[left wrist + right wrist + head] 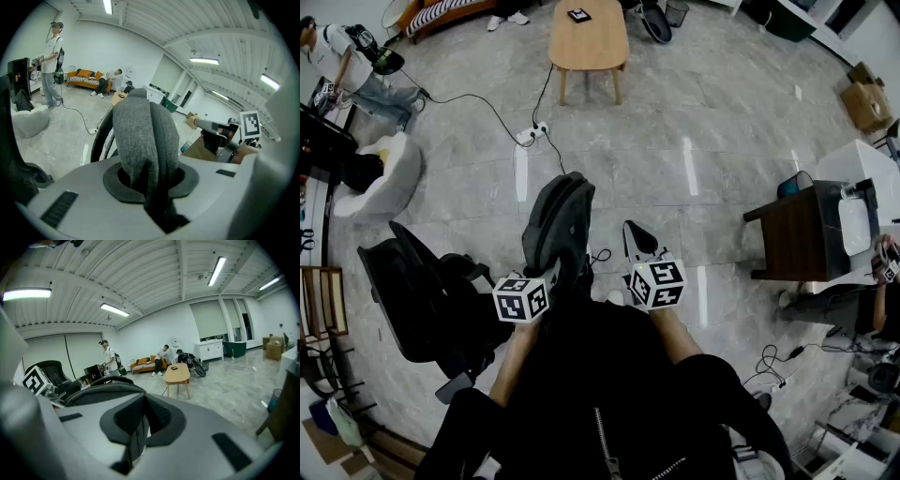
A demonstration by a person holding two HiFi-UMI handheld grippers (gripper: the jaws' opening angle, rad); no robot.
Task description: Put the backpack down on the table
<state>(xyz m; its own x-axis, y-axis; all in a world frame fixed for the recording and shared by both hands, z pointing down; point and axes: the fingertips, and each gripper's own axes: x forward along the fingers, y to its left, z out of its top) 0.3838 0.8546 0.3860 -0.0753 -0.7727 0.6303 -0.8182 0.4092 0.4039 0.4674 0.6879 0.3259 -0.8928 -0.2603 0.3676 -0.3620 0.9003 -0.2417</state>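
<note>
The grey and black backpack (558, 220) hangs upright off the floor in front of me, held between both grippers. My left gripper (546, 279) is shut on its grey padded top (143, 136), which fills the left gripper view. My right gripper (640, 255) is shut on a black strap (636, 236) at the bag's right; in the right gripper view that strap (137, 430) runs down between the jaws, with the bag's dark curved edge (101, 385) just beyond. The light wooden table (589, 37) stands far ahead across the floor, with a small dark item on it.
A black office chair (417, 295) is close on my left, with a white beanbag (382, 173) beyond it. A dark cabinet (806, 230) stands to the right. A power strip with cables (532, 134) lies on the grey tiled floor before the table. A person (347, 66) stands far left.
</note>
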